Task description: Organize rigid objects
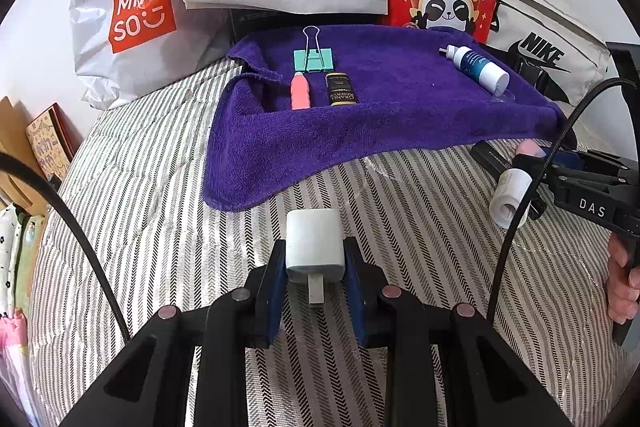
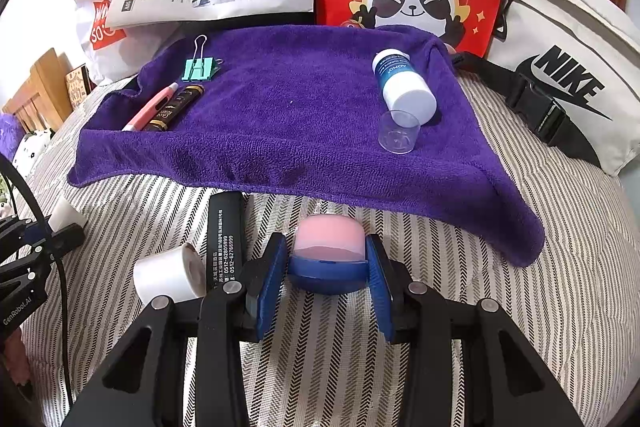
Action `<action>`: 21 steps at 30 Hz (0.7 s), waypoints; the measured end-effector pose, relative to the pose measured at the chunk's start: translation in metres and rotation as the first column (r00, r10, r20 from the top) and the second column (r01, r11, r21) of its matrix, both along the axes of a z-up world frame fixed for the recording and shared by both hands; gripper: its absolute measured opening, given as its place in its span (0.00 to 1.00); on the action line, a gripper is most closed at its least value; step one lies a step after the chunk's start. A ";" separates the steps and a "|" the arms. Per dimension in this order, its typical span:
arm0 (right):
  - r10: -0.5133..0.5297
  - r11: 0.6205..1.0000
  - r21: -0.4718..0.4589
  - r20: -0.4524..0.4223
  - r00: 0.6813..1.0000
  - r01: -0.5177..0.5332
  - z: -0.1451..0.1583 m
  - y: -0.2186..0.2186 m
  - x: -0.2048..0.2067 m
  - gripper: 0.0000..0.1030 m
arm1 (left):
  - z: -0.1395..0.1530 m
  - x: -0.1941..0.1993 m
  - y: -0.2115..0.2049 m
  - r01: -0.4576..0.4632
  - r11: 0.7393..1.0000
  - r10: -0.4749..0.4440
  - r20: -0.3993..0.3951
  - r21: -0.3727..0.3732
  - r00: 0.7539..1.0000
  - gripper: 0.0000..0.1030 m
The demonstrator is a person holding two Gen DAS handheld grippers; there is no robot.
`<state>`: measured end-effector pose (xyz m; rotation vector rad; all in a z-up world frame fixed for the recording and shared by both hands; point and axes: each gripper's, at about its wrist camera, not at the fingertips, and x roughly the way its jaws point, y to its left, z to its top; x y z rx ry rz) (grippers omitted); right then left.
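**A:** What was each hand-held gripper doing?

**B:** Left hand-held gripper (image 1: 315, 263) was pinching a white charger plug (image 1: 314, 245), prong toward the camera, just over the striped bedcover (image 1: 160, 227). Right hand-held gripper (image 2: 326, 269) clamped a pink jar with blue lid (image 2: 328, 251) near the purple towel (image 2: 288, 115) edge.

**A:** And the towel?

**B:** It held a green binder clip (image 2: 200, 67), pink pen (image 2: 150, 105), dark tube (image 2: 176, 103) on the left, white bottle (image 2: 402, 87) and clear cap (image 2: 398, 131) on the right. A white roll (image 2: 168, 277) and black box (image 2: 225, 239) lay on the bedcover.
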<state>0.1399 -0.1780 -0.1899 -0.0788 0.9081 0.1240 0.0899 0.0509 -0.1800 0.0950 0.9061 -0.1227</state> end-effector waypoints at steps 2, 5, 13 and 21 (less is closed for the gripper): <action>0.001 1.000 -0.021 0.004 1.000 -0.001 0.000 0.004 -0.001 0.38 | 0.000 0.000 0.000 -0.001 1.000 0.001 0.001 0.004 1.000 0.25; 0.003 0.999 -0.039 0.009 1.000 -0.003 0.000 0.005 -0.001 0.38 | 0.000 0.000 -0.001 -0.002 1.000 0.002 0.004 0.011 1.000 0.25; 0.002 1.000 -0.029 0.008 1.000 -0.001 -0.001 0.003 0.000 0.38 | -0.001 -0.001 0.000 -0.004 1.000 0.004 0.003 -0.001 1.000 0.25; 0.001 1.000 -0.029 0.008 1.000 -0.001 -0.001 0.003 -0.001 0.38 | -0.001 -0.001 0.000 -0.004 1.000 0.004 0.003 -0.001 1.000 0.25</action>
